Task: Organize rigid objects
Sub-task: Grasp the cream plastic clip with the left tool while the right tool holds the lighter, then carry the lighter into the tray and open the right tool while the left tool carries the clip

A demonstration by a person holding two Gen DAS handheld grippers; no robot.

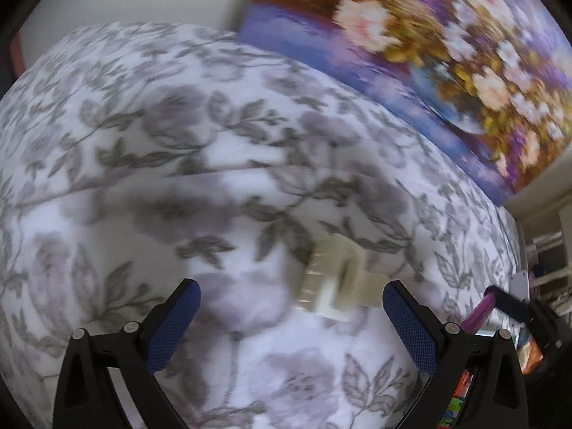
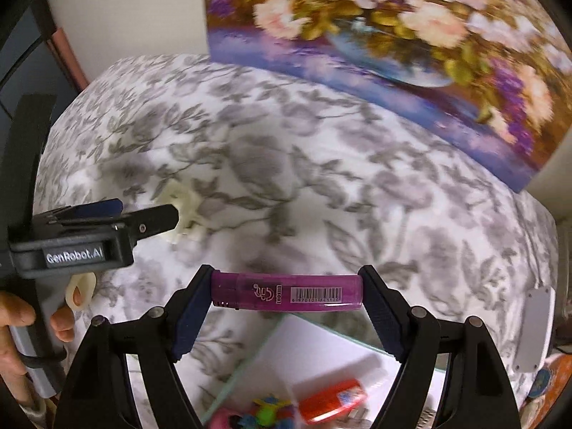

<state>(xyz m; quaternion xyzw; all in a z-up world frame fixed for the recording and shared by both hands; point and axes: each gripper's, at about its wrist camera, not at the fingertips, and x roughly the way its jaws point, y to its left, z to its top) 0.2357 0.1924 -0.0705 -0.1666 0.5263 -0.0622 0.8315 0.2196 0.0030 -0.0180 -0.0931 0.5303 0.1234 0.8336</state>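
A cream plastic piece (image 1: pixel 338 280) lies on the grey floral bedspread (image 1: pixel 178 143), blurred by motion. My left gripper (image 1: pixel 291 307) is open just short of it, and the piece sits nearer the right pad (image 1: pixel 411 325). In the right wrist view the same piece (image 2: pixel 182 211) shows just past the left gripper (image 2: pixel 153 216). My right gripper (image 2: pixel 287 296) is shut on a purple lighter (image 2: pixel 286 291), held crosswise by its ends above a clear box (image 2: pixel 250 361). The lighter (image 1: pixel 477 312) also shows at the right edge of the left wrist view.
The clear box holds a red lighter (image 2: pixel 332 400) and small colourful toys (image 2: pixel 268 411). A flower painting (image 2: pixel 393 35) leans against the wall behind the bed. A hand (image 2: pixel 14 321) grips the left tool's handle. A white flat item (image 2: pixel 534 329) lies at the right.
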